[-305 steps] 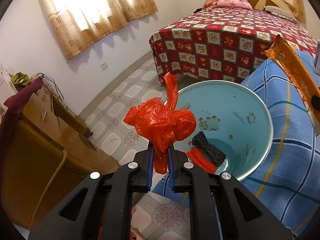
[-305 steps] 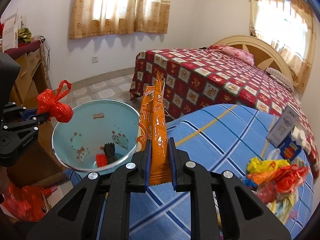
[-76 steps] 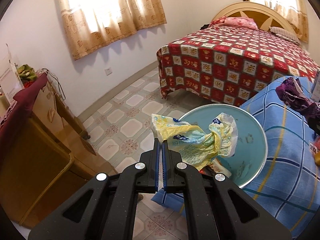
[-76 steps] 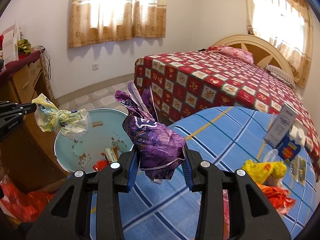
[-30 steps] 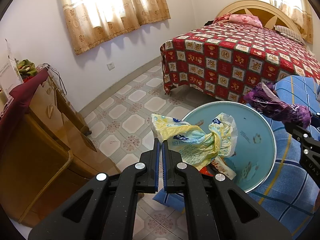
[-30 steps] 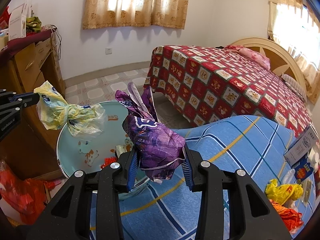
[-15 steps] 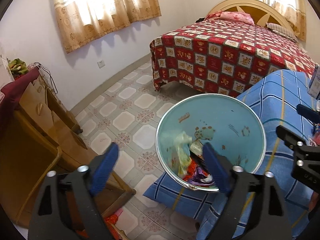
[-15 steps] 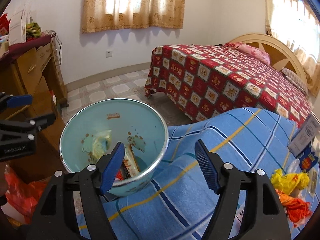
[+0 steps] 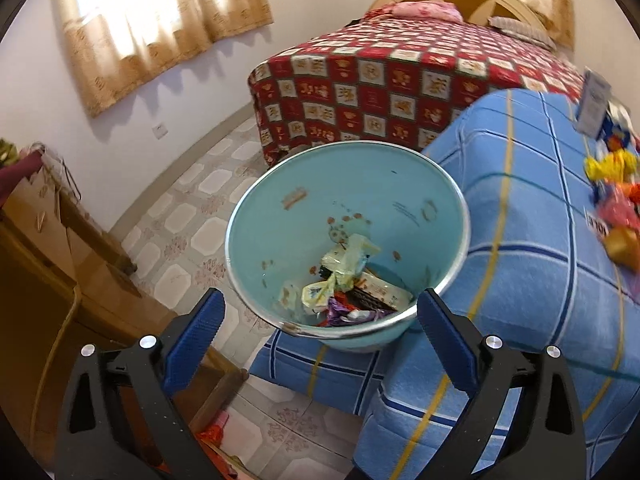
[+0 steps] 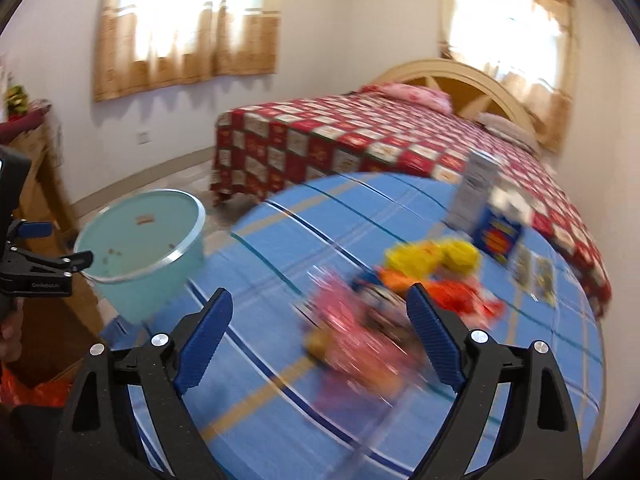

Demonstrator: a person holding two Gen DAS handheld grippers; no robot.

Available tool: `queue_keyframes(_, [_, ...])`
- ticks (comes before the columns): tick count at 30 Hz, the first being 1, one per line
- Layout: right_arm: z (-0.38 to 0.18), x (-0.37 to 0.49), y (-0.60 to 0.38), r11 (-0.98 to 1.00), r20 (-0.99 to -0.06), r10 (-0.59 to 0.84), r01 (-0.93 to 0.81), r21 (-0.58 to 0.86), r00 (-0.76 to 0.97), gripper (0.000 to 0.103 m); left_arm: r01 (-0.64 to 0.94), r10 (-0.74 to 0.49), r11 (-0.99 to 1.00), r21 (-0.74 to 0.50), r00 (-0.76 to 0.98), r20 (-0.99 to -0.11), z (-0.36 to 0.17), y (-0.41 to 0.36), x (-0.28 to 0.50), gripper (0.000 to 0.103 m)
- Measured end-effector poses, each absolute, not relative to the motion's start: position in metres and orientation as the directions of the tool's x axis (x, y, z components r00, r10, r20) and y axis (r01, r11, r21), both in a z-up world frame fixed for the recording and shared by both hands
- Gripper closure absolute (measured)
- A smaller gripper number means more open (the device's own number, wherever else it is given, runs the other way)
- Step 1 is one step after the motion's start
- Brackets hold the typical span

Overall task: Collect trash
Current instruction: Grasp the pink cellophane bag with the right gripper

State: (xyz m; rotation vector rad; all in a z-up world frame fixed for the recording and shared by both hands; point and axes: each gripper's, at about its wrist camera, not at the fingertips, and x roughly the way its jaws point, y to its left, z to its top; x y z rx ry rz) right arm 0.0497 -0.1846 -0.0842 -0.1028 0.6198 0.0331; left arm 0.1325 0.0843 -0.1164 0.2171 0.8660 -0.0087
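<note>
A light blue basin [image 9: 440, 216] stands at the left end of the blue blanket and holds the yellow bag [image 9: 344, 264], the purple wrapper [image 9: 340, 312] and other wrappers. My left gripper [image 9: 320, 324] hangs above its near rim, its jaws opening wide with nothing between them. My right gripper [image 10: 320, 320] has its jaws opening too and holds nothing; it points at a blurred heap of trash: a pink wrapper [image 10: 352, 340], a yellow bag [image 10: 432, 256] and orange-red wrappers [image 10: 452, 292]. The basin [image 10: 140, 240] appears at the left in the right wrist view.
A bed with a red patterned cover [image 9: 400, 80] stands behind the blanket. Cardboard boxes [image 10: 480, 200] stand at the blanket's far right. A wooden cabinet [image 9: 36, 260] is at the left, over a tiled floor [image 9: 188, 224]. A red bag [image 10: 28, 392] lies low on the left.
Both grippers opened and dropped the yellow bag and the purple wrapper into the basin. The right gripper then swung right toward the trash heap; the left moved nearer the basin.
</note>
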Motion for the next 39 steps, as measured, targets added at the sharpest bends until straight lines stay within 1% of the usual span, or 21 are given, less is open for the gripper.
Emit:
queue_keyframes(3, [-0.093,0.04,-0.201,0.997,-0.596,-0.021,-0.03,-0.076,0.802,0.016,0.103,0.096,0.969,0.227,0.687,-0.721,-0.113,0.076,0.124,0.008])
queue_keyframes(8, [-0.104,0.039,-0.216,0.998,-0.614,-0.027,-0.012,-0.059,0.789,0.015,0.142,0.088,0.95,0.277,0.731,-0.677,-0.11,0.06,0.114,0.008])
queue_keyframes(12, [-0.112,0.042,-0.219,0.998,-0.625,-0.03,-0.011,-0.061,0.78,0.015,0.191,0.063,0.94,0.282,0.717,-0.694,-0.115,0.051,0.11,0.008])
queue_keyframes(15, [-0.117,0.045,-0.218,0.998,-0.636,-0.028,-0.015,-0.062,0.771,0.016,0.241,0.014,0.944,0.227,0.656,-0.755,-0.121,0.051,0.112,0.008])
queue_keyframes(16, [-0.118,0.045,-0.218,0.998,-0.641,-0.03,-0.016,-0.065,0.767,0.016,0.242,0.001,0.947,0.212,0.655,-0.756,-0.12,0.052,0.111,0.008])
queue_keyframes(17, [-0.12,0.047,-0.216,0.997,-0.647,-0.038,-0.015,-0.075,0.762,0.018,0.235,0.008,0.947,0.218,0.662,-0.75,-0.119,0.052,0.11,0.008])
queue_keyframes(19, [-0.122,0.049,-0.216,0.997,-0.659,-0.033,-0.021,-0.073,0.751,0.03,0.231,0.022,0.944,0.237,0.671,-0.741,-0.119,0.052,0.108,0.008])
queue_keyframes(20, [-0.124,0.052,-0.217,0.998,-0.676,-0.024,-0.025,-0.063,0.736,0.041,0.222,0.033,0.943,0.248,0.679,-0.734,-0.118,0.052,0.107,0.007])
queue_keyframes(21, [-0.126,0.052,-0.217,0.998,-0.681,-0.018,-0.029,-0.058,0.732,0.049,0.212,0.043,0.943,0.255,0.684,-0.729,-0.117,0.052,0.107,0.006])
queue_keyframes(22, [-0.126,0.052,-0.217,0.998,-0.683,-0.012,-0.033,-0.053,0.731,0.052,0.207,0.049,0.943,0.259,0.685,-0.727,-0.116,0.052,0.107,0.006])
queue_keyframes(23, [-0.126,0.05,-0.217,0.998,-0.682,0.002,-0.041,-0.041,0.732,0.061,0.199,0.061,0.944,0.264,0.681,-0.73,-0.116,0.053,0.109,0.006])
queue_keyframes(24, [-0.125,0.048,-0.217,0.998,-0.679,0.007,-0.043,-0.037,0.734,0.072,0.193,0.067,0.945,0.264,0.676,-0.734,-0.117,0.053,0.111,0.006])
queue_keyframes(25, [-0.123,0.046,-0.217,0.998,-0.67,0.012,-0.047,-0.034,0.742,0.073,0.187,0.073,0.947,0.262,0.667,-0.742,-0.118,0.054,0.113,0.006])
queue_keyframes(30, [-0.113,0.032,-0.219,0.998,-0.63,0.04,-0.056,-0.005,0.776,0.082,0.183,0.093,0.945,0.27,0.644,-0.76,-0.123,0.048,0.118,0.006])
queue_keyframes(35, [-0.098,0.013,-0.239,0.998,-0.593,0.051,-0.026,0.051,0.804,0.083,0.23,0.056,0.936,0.266,0.65,-0.758,-0.121,0.024,0.112,0.006])
queue_keyframes(39, [-0.089,-0.006,-0.264,0.997,-0.571,0.016,0.03,0.071,0.821,0.083,0.278,0.012,0.924,0.262,0.664,-0.748,-0.115,-0.007,0.108,0.006])
